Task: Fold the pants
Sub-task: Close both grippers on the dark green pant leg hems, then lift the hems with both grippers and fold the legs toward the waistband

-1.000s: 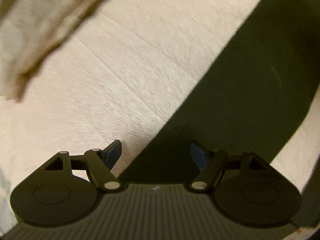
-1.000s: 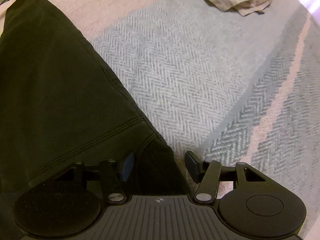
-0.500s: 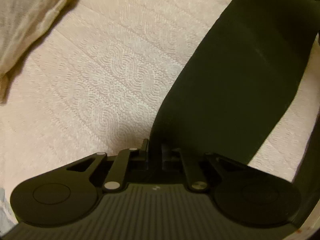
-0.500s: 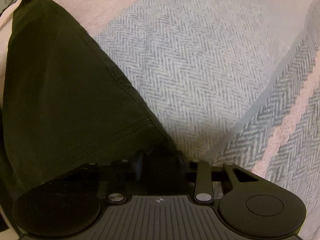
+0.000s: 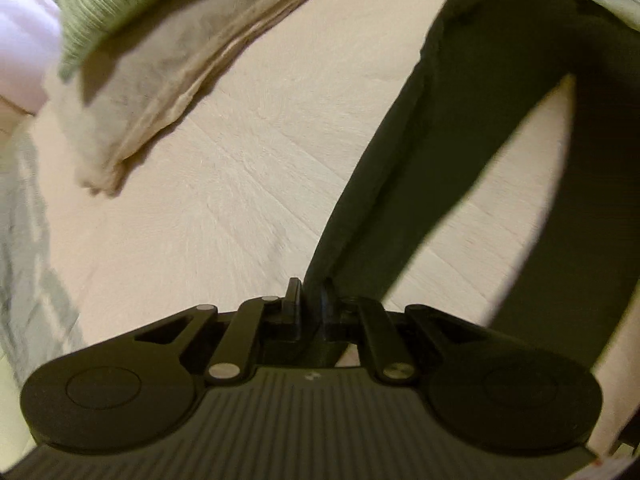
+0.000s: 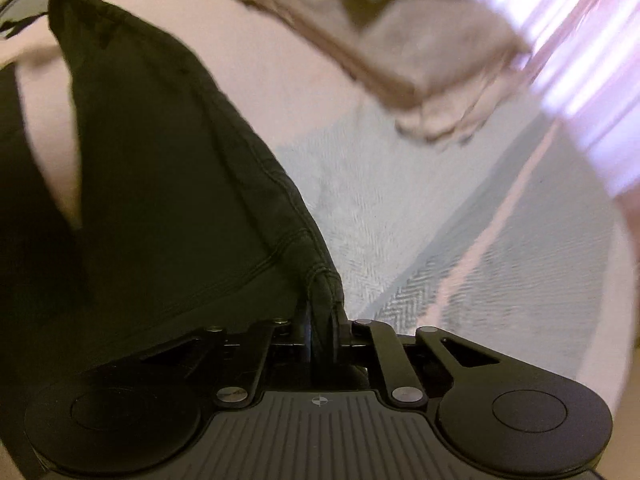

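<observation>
I am gripping the dark pants (image 5: 452, 152) with the left hand-held gripper (image 5: 310, 300) and the right hand-held gripper (image 6: 322, 320), both clenched on the cloth. The pants are hanging above the bed (image 5: 224, 184), so I am judging that no fold is made yet.

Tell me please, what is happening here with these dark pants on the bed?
A person is folding the dark pants with two handheld grippers. The left gripper is shut on one part of the fabric and the right gripper is shut on a stitched hem. The pants hang lifted above the pink and grey bedcover. A pile of beige and green laundry lies farther back.
</observation>
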A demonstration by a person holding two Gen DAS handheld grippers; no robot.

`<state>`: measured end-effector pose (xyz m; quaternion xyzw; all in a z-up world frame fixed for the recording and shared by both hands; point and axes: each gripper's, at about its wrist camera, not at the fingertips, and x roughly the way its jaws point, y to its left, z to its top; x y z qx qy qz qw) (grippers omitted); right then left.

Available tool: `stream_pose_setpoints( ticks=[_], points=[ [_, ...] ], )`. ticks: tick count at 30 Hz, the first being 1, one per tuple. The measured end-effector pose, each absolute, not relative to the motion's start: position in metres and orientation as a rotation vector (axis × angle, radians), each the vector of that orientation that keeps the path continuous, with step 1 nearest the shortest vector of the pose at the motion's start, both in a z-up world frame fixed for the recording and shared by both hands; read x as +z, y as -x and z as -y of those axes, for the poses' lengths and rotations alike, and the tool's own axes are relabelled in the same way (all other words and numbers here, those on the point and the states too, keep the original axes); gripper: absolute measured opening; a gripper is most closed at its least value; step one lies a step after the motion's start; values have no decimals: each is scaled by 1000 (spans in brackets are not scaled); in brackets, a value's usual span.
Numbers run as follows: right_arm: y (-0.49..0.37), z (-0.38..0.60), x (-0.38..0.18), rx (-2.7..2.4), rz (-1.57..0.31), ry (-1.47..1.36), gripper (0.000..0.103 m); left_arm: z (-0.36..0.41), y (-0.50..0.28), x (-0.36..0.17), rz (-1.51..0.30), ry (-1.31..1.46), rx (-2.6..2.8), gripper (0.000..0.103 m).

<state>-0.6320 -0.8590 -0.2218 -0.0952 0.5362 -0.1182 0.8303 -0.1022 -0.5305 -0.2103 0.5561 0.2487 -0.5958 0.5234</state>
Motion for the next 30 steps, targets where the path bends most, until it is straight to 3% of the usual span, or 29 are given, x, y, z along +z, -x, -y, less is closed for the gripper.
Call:
stream_pose_setpoints(
  ticks=[5, 10, 12, 18, 24, 30],
  points=[
    [717, 711, -217, -377, -1013, 374, 3, 427, 168, -197, -615, -1355, -1392, 7],
    [771, 623, -290, -440, -1126, 236, 5, 357, 211, -270, -744, -1436, -1351, 8],
    [782, 609, -310, -471, -1183, 164, 15, 344, 222, -296, -757, -1465, -1358, 8],
    [808, 608, -311, -697, -1145, -253, 36, 331, 242, -326, -687, -1470, -1328, 8],
    [851, 642, -295, -979, -850, -724, 47, 329, 250, -312, -659, -1471, -1308, 8],
    [881, 706, -323, -1077, -600, -1086, 47, 327, 261, -304, -663, -1509, -1254, 8]
  ],
)
